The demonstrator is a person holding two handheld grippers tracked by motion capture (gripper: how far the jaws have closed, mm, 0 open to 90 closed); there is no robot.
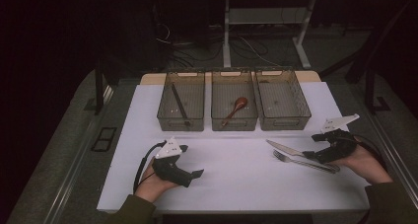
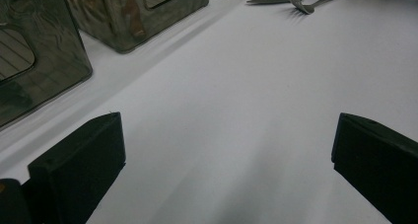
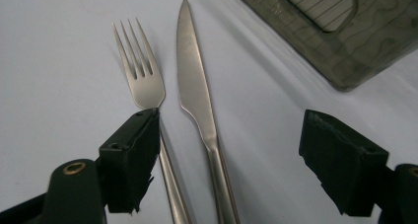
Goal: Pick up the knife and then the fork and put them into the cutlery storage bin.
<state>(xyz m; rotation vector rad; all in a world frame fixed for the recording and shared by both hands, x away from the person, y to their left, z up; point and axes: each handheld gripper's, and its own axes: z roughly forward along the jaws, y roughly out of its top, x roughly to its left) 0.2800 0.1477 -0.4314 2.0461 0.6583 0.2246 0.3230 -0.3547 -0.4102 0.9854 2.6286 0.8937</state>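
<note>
The right hand-held gripper (image 3: 229,157) gapes wide, unclamped, over the unbranded knife (image 3: 197,93) beside the fork (image 3: 143,76).

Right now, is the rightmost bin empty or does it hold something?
Empty, as far as the high view shows: the rightmost bin shows a bare ribbed floor, while the middle bin holds a wooden spoon.
</note>
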